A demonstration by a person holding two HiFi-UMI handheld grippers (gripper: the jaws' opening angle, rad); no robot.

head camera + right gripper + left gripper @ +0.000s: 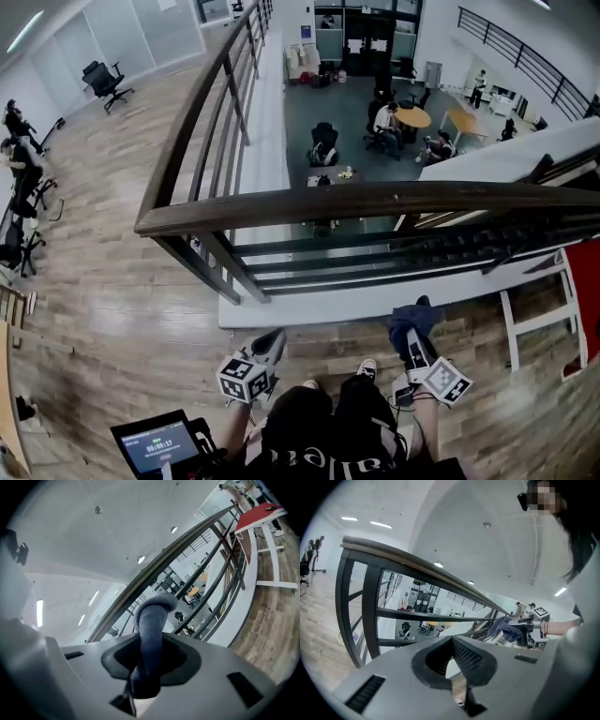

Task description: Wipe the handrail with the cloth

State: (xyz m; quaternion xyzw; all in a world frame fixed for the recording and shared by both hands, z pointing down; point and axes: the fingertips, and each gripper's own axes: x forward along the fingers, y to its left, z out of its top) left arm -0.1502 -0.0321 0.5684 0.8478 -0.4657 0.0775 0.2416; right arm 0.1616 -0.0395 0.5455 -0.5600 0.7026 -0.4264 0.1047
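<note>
Handrail [375,199] cut off at head view's R edge; cloth [151,634] base hidden btwn jaws

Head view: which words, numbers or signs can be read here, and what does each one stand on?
"00:00:17", as best it reads, in small digits: on the tablet screen.
White letters on the person's black top: cut off by the frame edge, not readable.
Marker cubes: black-and-white square patterns only, no letters.
Cloth: no print seen.
</note>
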